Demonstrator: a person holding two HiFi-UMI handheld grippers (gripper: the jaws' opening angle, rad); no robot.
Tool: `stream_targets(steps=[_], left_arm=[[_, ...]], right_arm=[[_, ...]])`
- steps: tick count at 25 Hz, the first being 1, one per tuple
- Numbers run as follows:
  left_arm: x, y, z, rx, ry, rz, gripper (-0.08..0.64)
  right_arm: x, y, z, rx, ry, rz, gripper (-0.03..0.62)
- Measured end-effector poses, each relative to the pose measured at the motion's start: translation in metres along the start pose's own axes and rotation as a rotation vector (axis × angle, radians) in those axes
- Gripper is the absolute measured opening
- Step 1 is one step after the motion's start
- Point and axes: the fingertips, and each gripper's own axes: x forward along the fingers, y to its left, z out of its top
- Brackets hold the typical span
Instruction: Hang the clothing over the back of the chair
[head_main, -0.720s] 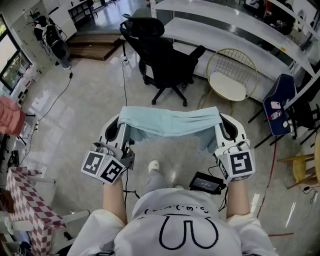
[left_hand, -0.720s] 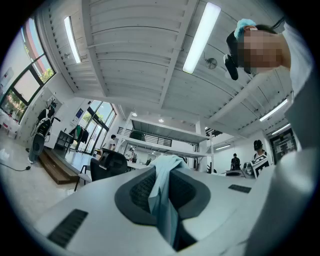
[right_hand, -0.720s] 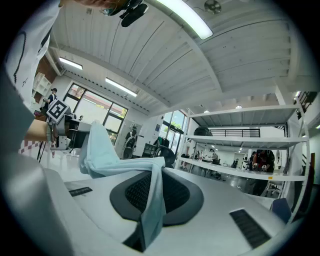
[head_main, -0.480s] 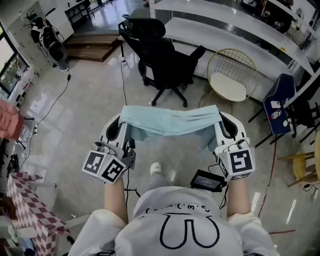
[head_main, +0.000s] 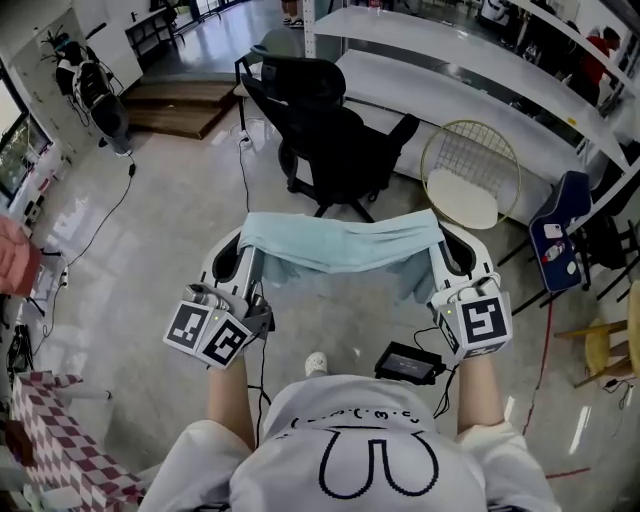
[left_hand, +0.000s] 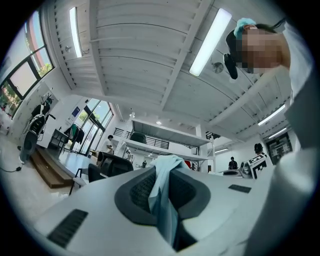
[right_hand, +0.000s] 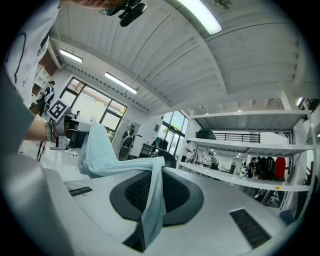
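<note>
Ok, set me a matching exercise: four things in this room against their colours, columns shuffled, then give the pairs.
1. garment
2. office chair
3. wire chair
4. checked cloth

A. gold frame, white seat
B. red and white
C. light blue
D. black

Pairs: 1-C, 2-D, 3-A, 4-B.

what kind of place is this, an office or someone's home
Most likely an open-plan office or lab workspace, not a home: a black swivel office chair on castors stands on a glossy pale tiled floor, beside long white counters, with a round gold wire chair nearby.
</note>
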Motion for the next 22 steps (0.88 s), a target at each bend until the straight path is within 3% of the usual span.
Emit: stream_targets(steps=[14, 22], left_arm=[[0.082, 0.096, 0.040, 0.063, -0.006, -0.084, 0.046], [0.121, 0.116, 0.047, 0.097, 0.002, -0.097, 0.046]], right_arm=[[0.125, -0.046, 0.050, -0.176, -0.062, -0.050, 0.040], [0.159, -0.076, 0.056, -0.169, -0.082, -0.093, 0.040]])
